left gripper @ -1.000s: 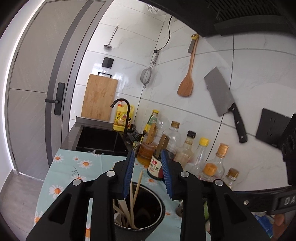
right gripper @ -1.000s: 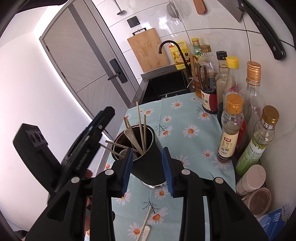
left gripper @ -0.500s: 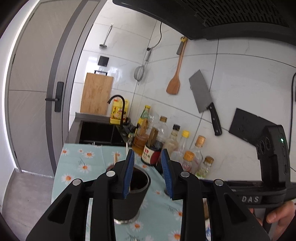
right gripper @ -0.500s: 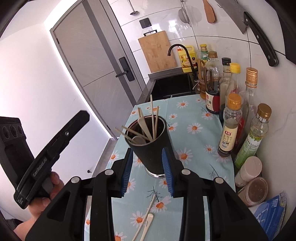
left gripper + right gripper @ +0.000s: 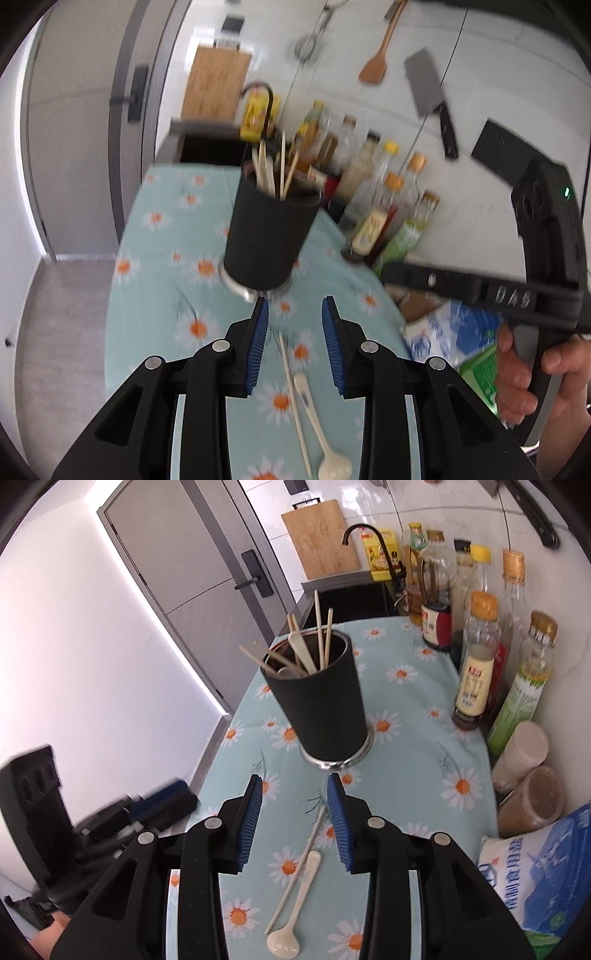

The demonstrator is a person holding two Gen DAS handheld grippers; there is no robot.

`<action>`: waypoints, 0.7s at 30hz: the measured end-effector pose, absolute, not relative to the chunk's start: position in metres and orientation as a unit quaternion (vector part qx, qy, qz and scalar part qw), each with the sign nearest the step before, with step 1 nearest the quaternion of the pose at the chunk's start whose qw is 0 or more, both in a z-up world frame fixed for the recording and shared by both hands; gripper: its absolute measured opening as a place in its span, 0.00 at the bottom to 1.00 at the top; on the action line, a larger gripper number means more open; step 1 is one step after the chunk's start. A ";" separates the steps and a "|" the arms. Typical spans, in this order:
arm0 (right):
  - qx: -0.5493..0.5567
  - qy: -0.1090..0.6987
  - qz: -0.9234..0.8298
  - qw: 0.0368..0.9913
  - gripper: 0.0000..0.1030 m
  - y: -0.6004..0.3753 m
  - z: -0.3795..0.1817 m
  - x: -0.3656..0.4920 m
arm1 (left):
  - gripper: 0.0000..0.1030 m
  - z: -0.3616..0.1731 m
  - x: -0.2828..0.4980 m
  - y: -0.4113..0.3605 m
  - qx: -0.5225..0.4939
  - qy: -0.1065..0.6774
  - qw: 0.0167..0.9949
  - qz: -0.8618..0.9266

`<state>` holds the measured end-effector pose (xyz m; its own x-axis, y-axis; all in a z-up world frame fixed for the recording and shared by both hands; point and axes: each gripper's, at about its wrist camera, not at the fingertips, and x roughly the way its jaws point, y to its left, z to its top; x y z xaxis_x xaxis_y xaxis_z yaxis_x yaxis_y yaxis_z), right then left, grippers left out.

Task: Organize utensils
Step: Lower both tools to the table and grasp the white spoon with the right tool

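A black utensil cup (image 5: 267,236) (image 5: 321,709) stands on the daisy cloth and holds several chopsticks and a cream spoon. A loose cream spoon (image 5: 319,424) (image 5: 295,904) and a single chopstick (image 5: 293,398) (image 5: 297,867) lie on the cloth in front of the cup. My left gripper (image 5: 293,325) is open and empty, just short of the cup and above the loose pieces. My right gripper (image 5: 295,797) is open and empty, over the chopstick's far end.
Oil and sauce bottles (image 5: 476,657) line the wall on the right, with two jars (image 5: 528,801) and a blue bag (image 5: 543,882) nearer. A black sink (image 5: 354,602) lies behind the cloth. The counter's left edge drops to the floor.
Both grippers pulled back and tilted down; the cup now stands farther ahead and the loose spoon and chopstick come into the left view. Both stay open.
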<state>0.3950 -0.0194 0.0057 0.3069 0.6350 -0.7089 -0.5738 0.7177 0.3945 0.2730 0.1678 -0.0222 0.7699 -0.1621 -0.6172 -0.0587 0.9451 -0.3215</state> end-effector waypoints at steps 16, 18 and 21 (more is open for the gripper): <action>0.014 0.608 0.321 0.726 0.40 0.003 -0.078 0.375 | 0.28 -0.109 0.244 0.173 -0.183 0.465 0.866 -0.031; 0.010 0.634 0.304 0.711 0.40 0.006 -0.092 0.372 | 0.28 -0.114 0.240 0.177 -0.187 0.469 0.863 -0.031; 0.005 0.679 0.268 0.683 0.36 0.009 -0.117 0.372 | 0.28 -0.120 0.236 0.181 -0.182 0.479 0.858 -0.034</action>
